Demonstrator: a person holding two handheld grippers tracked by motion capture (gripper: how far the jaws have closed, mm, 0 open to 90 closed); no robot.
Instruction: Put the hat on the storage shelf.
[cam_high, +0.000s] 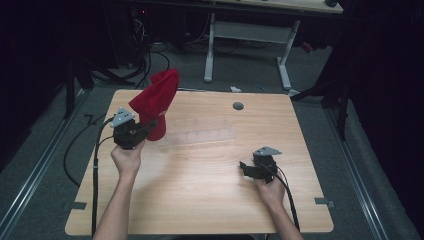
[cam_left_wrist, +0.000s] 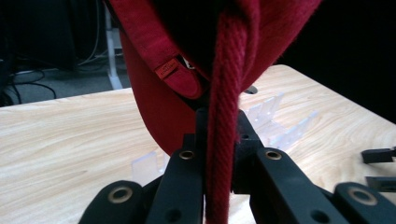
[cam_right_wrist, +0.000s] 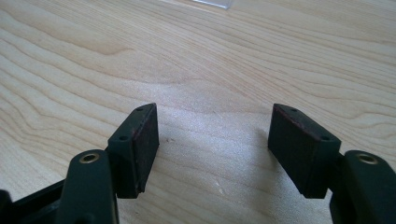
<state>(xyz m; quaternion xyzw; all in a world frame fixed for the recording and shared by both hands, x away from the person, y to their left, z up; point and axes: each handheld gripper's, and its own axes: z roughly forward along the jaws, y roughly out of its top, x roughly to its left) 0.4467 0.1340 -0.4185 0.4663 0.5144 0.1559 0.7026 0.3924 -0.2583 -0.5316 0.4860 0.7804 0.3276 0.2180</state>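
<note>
Holding a red cap (cam_high: 156, 100) clear of the wooden table (cam_high: 200, 200) in the left gripper (cam_high: 145, 131).

Largest is the light wooden table, with a small dark round plug (cam_high: 238, 106) near its far edge. Next comes the red cap, lifted above the table's far left part and hanging upright, its top pointing up; in the left gripper view its thick fabric edge runs down between the two black jaws, which are clamped tight on it. On the table just beside the cap lies a clear plastic rack (cam_high: 200, 135) with low dividers. The right gripper (cam_high: 243, 166) rests near the table's right side, well apart from the cap, its jaws spread wide with only bare wood between them.
</note>
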